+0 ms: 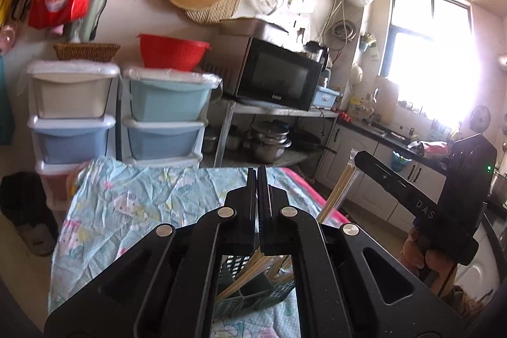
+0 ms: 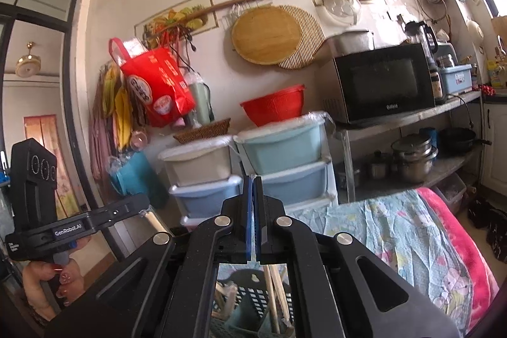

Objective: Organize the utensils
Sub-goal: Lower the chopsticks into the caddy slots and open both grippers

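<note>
Both grippers, left gripper (image 1: 257,179) & right gripper (image 2: 253,189), are hovering w/ jaws clenched on nothing. Chopsticks (image 1: 250,274) are sitting in the dark slotted basket (image 2: 250,300) on the cloth-covered bench (image 1: 133,205); more are showing in a clear bag (image 1: 340,189) nearby, so sorting's prob. only partway.

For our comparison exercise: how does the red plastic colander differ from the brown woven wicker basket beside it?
The red plastic colander is deep and rounded; the brown woven wicker basket is shallow. The colander tops the pale-blue drawer, the basket the beige drawer. Both sit open side up.
</note>
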Action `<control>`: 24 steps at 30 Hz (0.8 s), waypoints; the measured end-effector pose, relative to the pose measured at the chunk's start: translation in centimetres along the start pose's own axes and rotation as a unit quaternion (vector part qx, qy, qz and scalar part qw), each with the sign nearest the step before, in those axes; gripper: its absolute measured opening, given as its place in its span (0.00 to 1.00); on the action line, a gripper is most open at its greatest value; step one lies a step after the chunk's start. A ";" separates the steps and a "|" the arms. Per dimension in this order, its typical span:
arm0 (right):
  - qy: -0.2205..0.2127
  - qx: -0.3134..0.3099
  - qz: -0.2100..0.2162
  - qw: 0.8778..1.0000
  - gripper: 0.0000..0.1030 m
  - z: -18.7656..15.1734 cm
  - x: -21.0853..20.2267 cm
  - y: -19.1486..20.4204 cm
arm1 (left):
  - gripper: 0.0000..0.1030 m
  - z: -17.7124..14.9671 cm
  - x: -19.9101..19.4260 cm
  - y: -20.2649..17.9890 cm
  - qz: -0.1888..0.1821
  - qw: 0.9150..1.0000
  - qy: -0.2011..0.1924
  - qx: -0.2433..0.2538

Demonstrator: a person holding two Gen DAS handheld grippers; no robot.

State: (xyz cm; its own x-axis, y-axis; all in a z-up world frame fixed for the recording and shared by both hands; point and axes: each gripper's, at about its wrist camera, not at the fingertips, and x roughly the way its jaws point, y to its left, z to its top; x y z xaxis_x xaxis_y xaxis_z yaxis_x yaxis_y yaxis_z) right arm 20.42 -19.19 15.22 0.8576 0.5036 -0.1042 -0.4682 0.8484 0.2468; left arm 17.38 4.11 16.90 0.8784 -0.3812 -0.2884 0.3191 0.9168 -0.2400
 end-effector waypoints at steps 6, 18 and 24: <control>0.034 0.000 -0.020 0.999 0.02 -1.8 1.8 -0.6 | 0.00 -1.8 1.6 0.8 0.009 1.000 0.028 -0.003; 0.083 0.006 -0.054 0.995 0.22 -4.5 2.6 -1.6 | 0.00 -4.2 2.7 1.7 0.022 0.997 0.066 -0.014; 0.086 0.005 -0.062 0.994 0.34 -5.2 1.1 -1.9 | 0.21 -5.0 1.7 1.7 0.036 0.997 0.066 -0.015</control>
State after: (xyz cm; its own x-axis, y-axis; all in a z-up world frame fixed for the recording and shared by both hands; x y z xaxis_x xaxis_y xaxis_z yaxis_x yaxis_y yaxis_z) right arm 21.11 -19.43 9.61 0.8594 0.4156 -0.2980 -0.3575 0.9049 0.2309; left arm 17.67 4.44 11.35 0.8436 -0.3283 -0.4249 0.2443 0.9393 -0.2407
